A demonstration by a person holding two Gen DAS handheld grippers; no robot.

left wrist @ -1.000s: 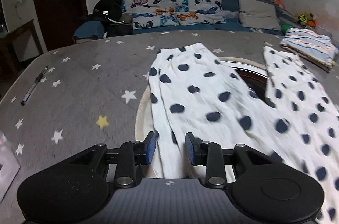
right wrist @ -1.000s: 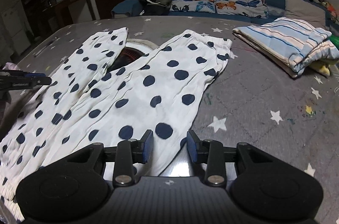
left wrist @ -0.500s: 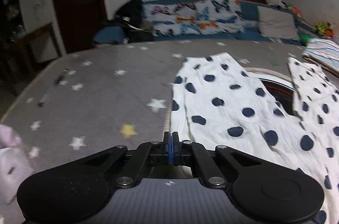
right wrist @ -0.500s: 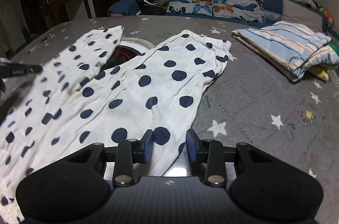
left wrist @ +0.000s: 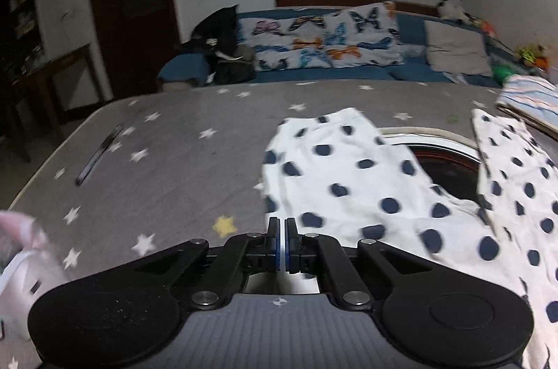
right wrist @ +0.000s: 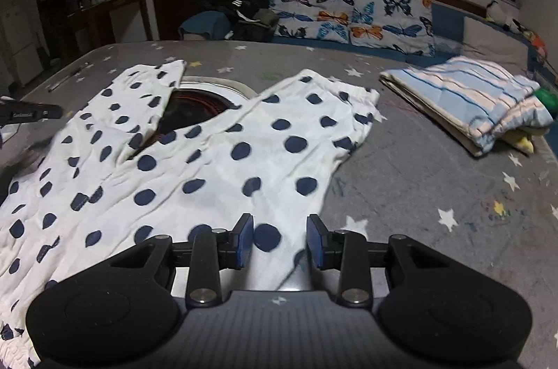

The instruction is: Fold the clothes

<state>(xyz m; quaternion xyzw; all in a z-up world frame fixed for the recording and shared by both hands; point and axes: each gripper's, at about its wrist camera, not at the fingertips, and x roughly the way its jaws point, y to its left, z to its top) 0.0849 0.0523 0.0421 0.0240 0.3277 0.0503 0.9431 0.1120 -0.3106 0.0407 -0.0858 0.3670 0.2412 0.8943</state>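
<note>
**Spotted trousers spread on the grey desk**

White trousers (right wrist: 216, 166) lie flat over a round dark opening (right wrist: 195, 107). Left gripper (left wrist: 281, 245) pinched shut at their edge; whether it grips cloth is unclear. Right gripper (right wrist: 280, 241) part-open over the hem. Folded striped blanket (right wrist: 467, 97) nearby, pen (left wrist: 99, 154) well apart.

white trousers with navy dots (right wrist: 223, 159) lie flat on the grey star-print bed, legs spread apart

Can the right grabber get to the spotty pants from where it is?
Probably yes. The right gripper is open just over the near edge of the polka-dot pants, and nothing lies between them.
</note>
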